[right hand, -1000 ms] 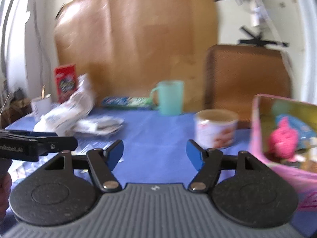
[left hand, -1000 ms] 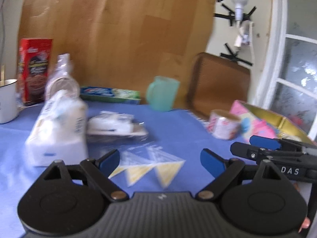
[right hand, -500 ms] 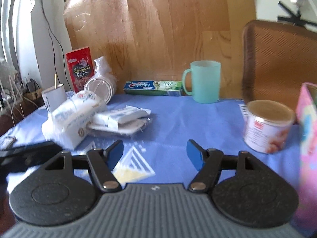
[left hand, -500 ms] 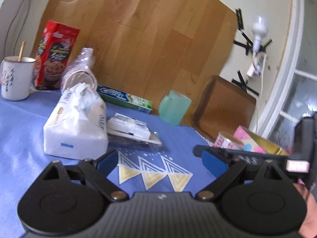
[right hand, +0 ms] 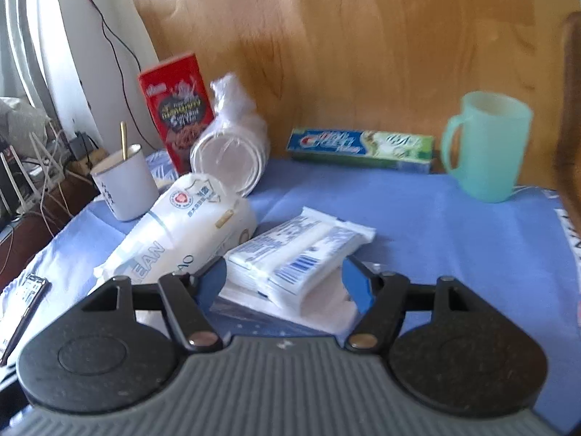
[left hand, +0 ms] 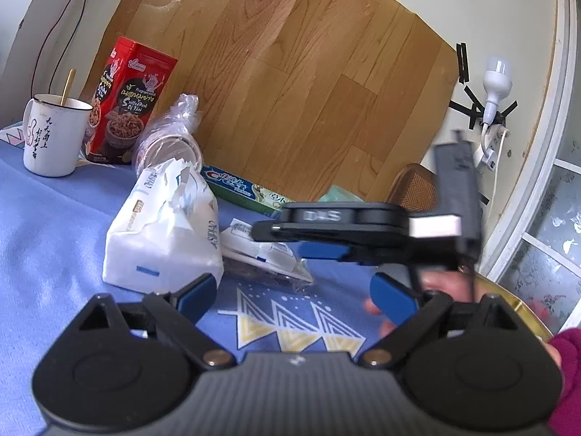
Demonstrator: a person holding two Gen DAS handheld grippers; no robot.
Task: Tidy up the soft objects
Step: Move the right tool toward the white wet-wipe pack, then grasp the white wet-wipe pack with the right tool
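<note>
On the blue cloth (right hand: 454, 225) lies a large white tissue pack (right hand: 181, 232), also in the left wrist view (left hand: 163, 232). Beside it a small white wipes pack (right hand: 301, 250) rests on a flat clear-wrapped packet. My right gripper (right hand: 286, 279) is open, its blue pads on either side of the small pack's near end, not visibly pressing on it. In the left wrist view the right gripper (left hand: 290, 241) reaches over that small pack (left hand: 250, 243), with a hand behind it. My left gripper (left hand: 295, 298) is open and holds nothing, low over the cloth's triangle print, close to the tissue pack.
Along the back stand a white mug (left hand: 54, 134) with a stick in it, a red snack box (left hand: 127, 101), bagged plastic cups (right hand: 228, 152), a toothpaste box (right hand: 359, 145) and a green mug (right hand: 486, 145). A gold-rimmed box (left hand: 523, 309) sits at the right.
My right gripper swung left across the table, from the tin and pink box to the small white pack. The left wrist view rolled and edged toward the tissue pack. Both grippers stayed equally wide.
</note>
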